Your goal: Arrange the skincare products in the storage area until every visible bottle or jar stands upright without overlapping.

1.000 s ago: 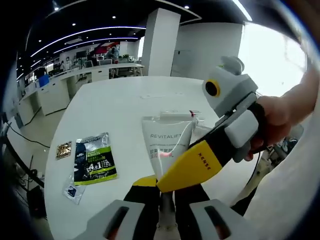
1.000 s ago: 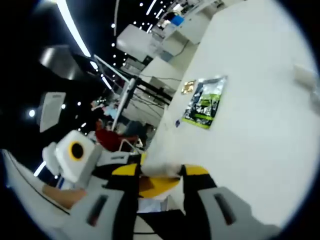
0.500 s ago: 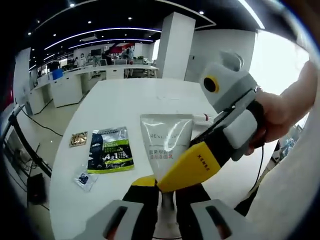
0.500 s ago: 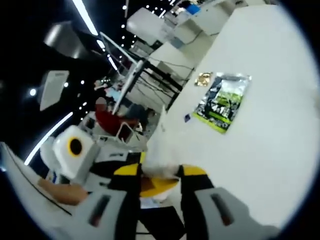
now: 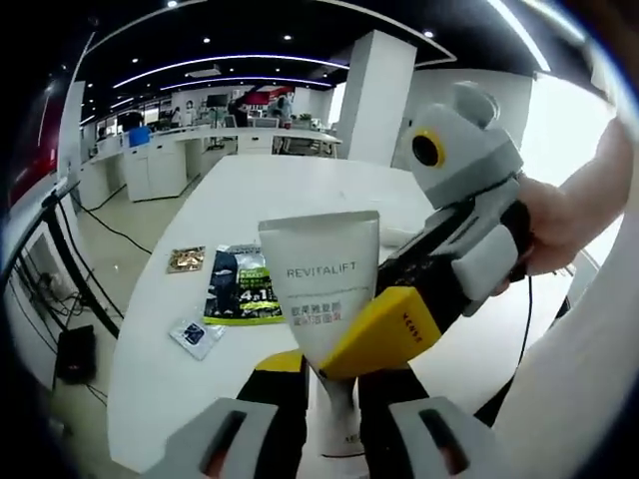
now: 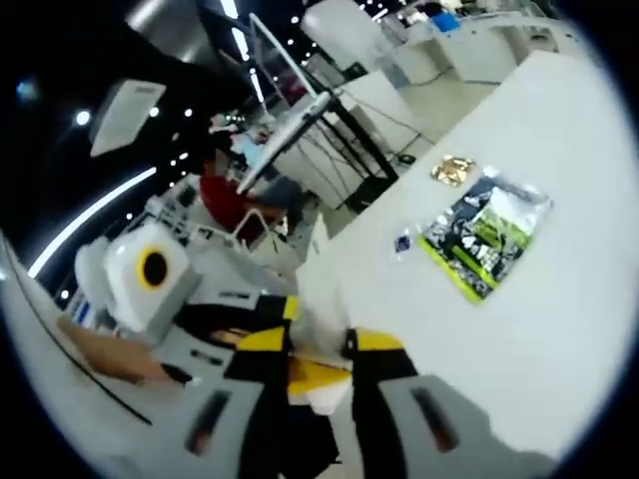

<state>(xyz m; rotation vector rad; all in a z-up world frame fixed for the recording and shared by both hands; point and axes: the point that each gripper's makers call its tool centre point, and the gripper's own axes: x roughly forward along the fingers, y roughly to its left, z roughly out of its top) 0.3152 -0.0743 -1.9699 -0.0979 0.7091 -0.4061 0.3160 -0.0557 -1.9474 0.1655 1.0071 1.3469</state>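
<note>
tube: white Revitalift tube [image 5: 321, 299], frame centre, above white table [image 5: 170, 389]
axis: near vertical, flat crimped end up
left claw [image 5: 321, 374]: my jaws clamp its lower end
right claw [image 5: 384, 334]: yellow jaws pinch it from frame right
next: set down upright, clear of green sachet [image 5: 243, 285]

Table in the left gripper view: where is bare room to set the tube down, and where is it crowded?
Bare table lies beyond the green packet, toward the far desks. Crowded: the near left, where the green packet, gold sachet and small blue sachet cluster beside the tube.
</note>
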